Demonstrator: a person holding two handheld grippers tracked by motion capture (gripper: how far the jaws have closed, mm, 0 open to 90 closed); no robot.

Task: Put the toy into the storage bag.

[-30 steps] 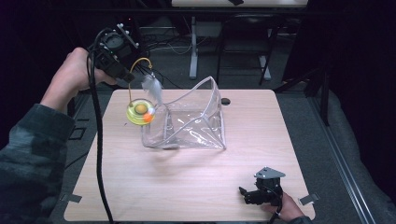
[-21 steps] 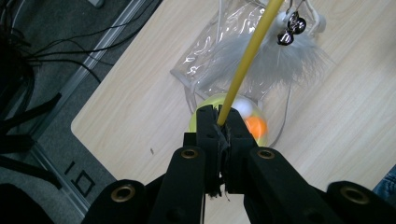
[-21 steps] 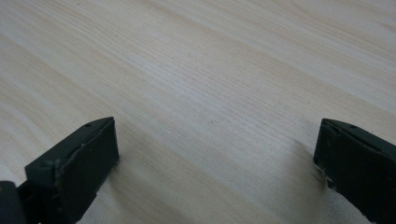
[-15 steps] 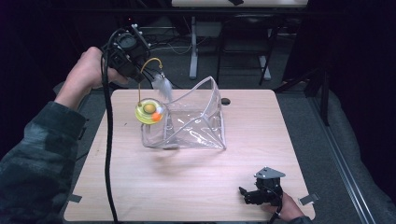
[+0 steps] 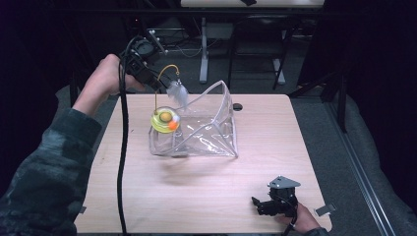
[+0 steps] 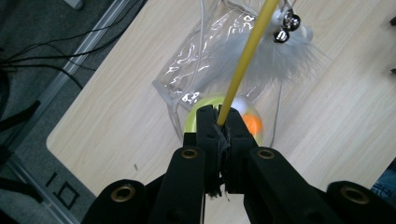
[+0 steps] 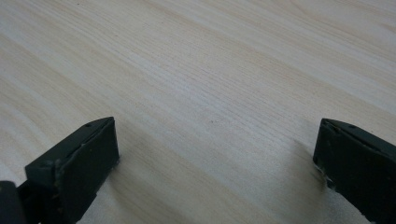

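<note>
Nearest the person, the right gripper (image 5: 265,204) rests on the table (image 5: 196,196) at its near right corner, jaws spread wide with nothing but bare wood grain between them.

Farther in, over the far left part of the table, the left gripper (image 6: 219,126) has its jaws pinched tight on a thin yellow wire (image 6: 243,60). The wire belongs to a cat toy: a yellow-green dish (image 5: 164,120) with an orange ball, and at the wire's arched tip a grey feather (image 5: 178,92) with small bells. The dish hangs at the left opening of a clear bag (image 5: 206,132) that lies crumpled on the wood; whether it touches the plastic I cannot tell.

To my eye the toy is either going into the bag or coming out of it. Packing it would want the free gripper to hold the mouth open while the dish goes in.

The table is pale wood. Beyond it the room is dark, with table legs and cables on the floor.
</note>
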